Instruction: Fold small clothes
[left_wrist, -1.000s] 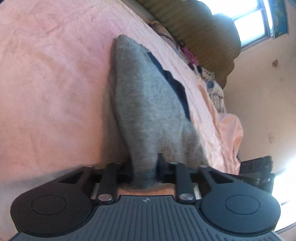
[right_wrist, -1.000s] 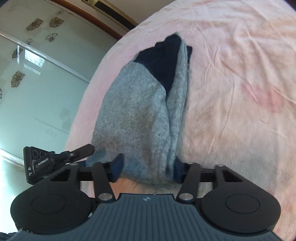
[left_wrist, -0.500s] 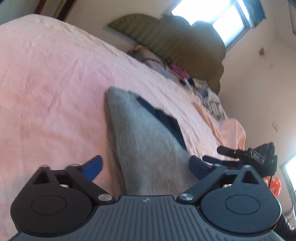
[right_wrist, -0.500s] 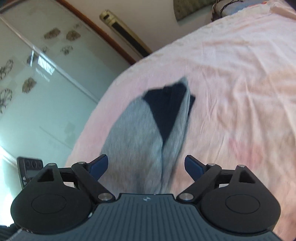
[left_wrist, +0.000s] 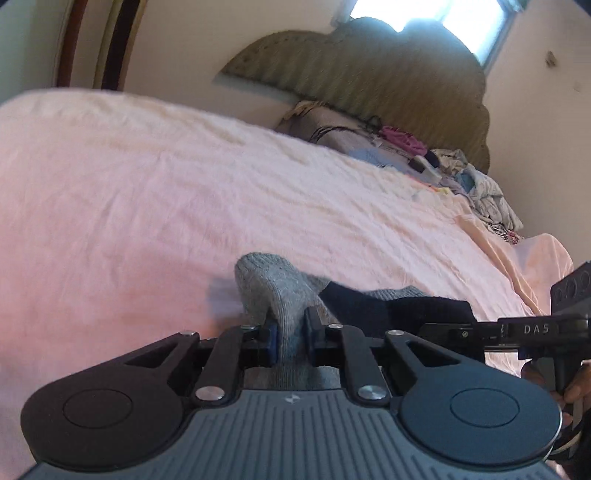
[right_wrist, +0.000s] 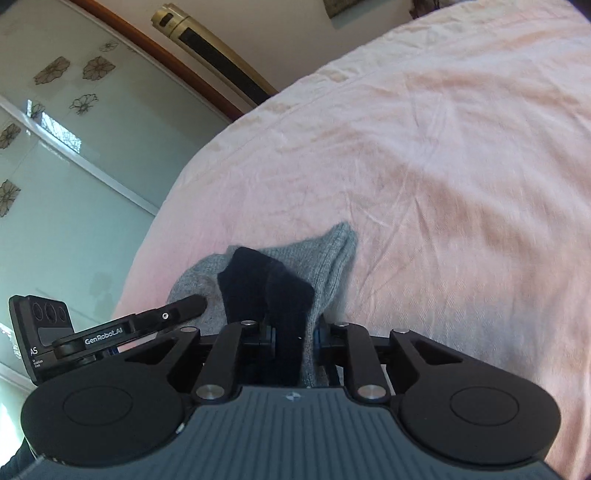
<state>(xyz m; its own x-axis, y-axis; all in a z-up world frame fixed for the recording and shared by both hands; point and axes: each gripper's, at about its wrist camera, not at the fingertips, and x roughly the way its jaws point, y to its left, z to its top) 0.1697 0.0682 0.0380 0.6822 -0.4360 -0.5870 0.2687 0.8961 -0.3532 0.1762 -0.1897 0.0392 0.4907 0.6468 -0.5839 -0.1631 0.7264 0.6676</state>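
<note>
A grey knit sock (left_wrist: 273, 291) with a dark navy patch (right_wrist: 258, 280) lies bunched on the pink bedsheet (left_wrist: 147, 203). My left gripper (left_wrist: 290, 332) is closing, and its pads pinch a raised grey fold of the sock. My right gripper (right_wrist: 293, 332) is closing too, with the navy and grey cloth (right_wrist: 325, 258) squeezed between its pads. The two grippers hold the sock side by side. In the left wrist view the right gripper's body (left_wrist: 517, 328) shows at the right edge. The left gripper's body (right_wrist: 110, 336) shows at the left of the right wrist view.
A padded headboard (left_wrist: 369, 81) stands at the far end of the bed, with a heap of mixed clothes (left_wrist: 461, 177) before it. A glass wardrobe door with flower prints (right_wrist: 55, 166) runs along the bed's left side. Pink sheet (right_wrist: 443, 166) spreads wide to the right.
Both grippers let go of the sock's near end, opened wide, moved forward along it and closed on its far part. The sock is now bunched and raised.
</note>
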